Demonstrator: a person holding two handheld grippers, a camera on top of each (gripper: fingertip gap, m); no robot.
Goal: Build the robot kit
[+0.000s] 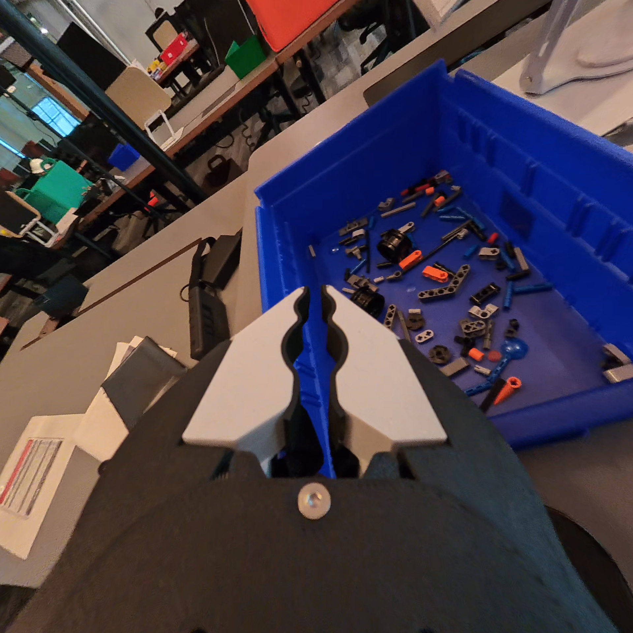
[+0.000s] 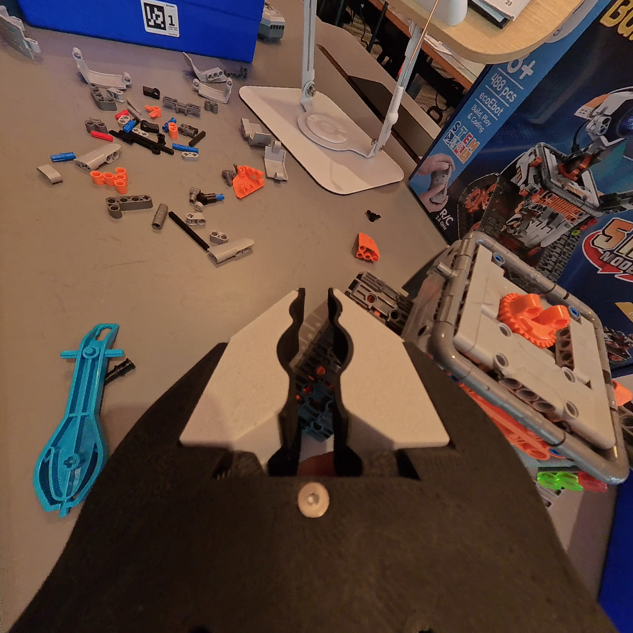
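Note:
My left gripper (image 1: 315, 291) is shut on the near side wall of a blue plastic bin (image 1: 513, 144); the blue wall runs up between its jaws. The bin holds several small black, grey, blue and orange building parts (image 1: 442, 274). My right gripper (image 2: 315, 294) is shut on a dark grey and teal beam section (image 2: 317, 356) at the side of a built brick model (image 2: 496, 376). The model has a grey frame, light grey panels and an orange gear (image 2: 527, 318) on top, and lies to the right of the gripper.
Loose building parts (image 2: 144, 137) lie scattered on the grey table. There is a teal plastic tool (image 2: 78, 421) at the left, an orange piece (image 2: 366, 248), a white lamp base (image 2: 325, 137), a printed kit box (image 2: 548, 171), white boxes (image 1: 44, 479) and a black power adapter (image 1: 209, 308). The gap from one gripper's tips to the other's is roughly 60 cm. The orange gear (image 2: 527, 318) sits 9 cm or so from the ends of my right fingers.

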